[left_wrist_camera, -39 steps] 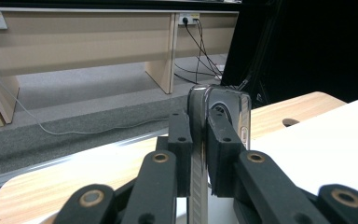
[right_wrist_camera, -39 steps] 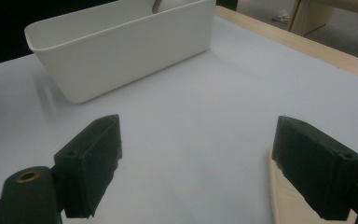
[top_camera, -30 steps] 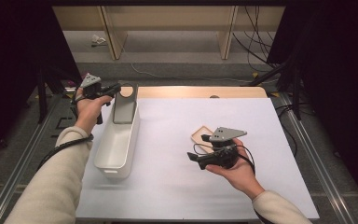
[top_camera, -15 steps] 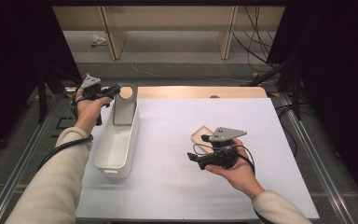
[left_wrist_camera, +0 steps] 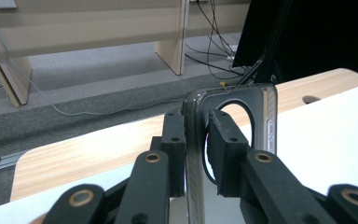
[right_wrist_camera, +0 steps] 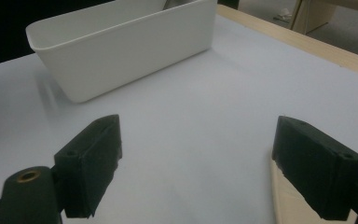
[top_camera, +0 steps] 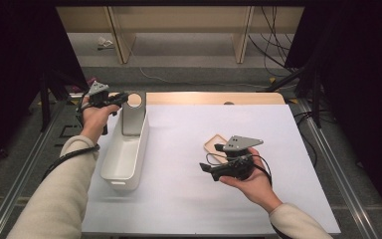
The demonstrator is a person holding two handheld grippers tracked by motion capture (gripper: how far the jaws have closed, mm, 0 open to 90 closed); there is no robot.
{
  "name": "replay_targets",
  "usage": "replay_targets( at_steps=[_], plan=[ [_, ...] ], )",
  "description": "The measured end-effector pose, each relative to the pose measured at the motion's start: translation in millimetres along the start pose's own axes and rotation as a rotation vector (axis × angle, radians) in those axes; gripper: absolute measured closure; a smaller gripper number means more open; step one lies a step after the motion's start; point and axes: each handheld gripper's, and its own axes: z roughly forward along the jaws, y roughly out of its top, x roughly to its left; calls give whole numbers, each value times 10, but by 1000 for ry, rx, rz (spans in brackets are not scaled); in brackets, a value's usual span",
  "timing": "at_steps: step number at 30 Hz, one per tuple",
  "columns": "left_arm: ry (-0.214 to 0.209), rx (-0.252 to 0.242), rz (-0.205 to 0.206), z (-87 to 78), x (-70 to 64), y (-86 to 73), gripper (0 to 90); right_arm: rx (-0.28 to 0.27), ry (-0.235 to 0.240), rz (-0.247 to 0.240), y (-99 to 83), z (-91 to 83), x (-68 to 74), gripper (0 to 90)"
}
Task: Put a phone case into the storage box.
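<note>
A dark grey flat case (top_camera: 132, 115) with a round hole near its top stands upright at the far end of the white bin (top_camera: 113, 169). My left gripper (top_camera: 121, 99) is shut on the case's top edge. In the left gripper view its two pads (left_wrist_camera: 226, 154) pinch the case (left_wrist_camera: 263, 126) beside the hole. My right gripper (top_camera: 208, 170) is held open over the white table sheet, right of the bin, with nothing between its jaws (right_wrist_camera: 214, 163). A small tan wooden plate (top_camera: 214, 144) lies just behind it and shows by the right jaw (right_wrist_camera: 284, 207).
The white bin (right_wrist_camera: 121, 51) lies lengthwise along the table's left side, its inside bare apart from the case. A wooden strip (top_camera: 214, 98) runs along the table's far edge, and floor cables (top_camera: 273, 40) lie beyond it. White sheet (top_camera: 204, 209) covers the middle and right.
</note>
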Motion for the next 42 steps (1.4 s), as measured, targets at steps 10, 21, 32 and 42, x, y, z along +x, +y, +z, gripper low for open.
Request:
replay_targets(
  at_steps=[10,21,32,42],
  plan=[
    [20,20,14,21,-1,-15,747,0,0,0,0,0,-4,166],
    [39,58,25,45,-25,-7,691,2,1,3,-1,0,-7,166],
    [75,116,15,10,-66,57,434,3,-1,2,2,-1,-5,166],
    [82,140,33,-55,-129,113,219,4,-3,5,7,-8,-13,166]
  ],
)
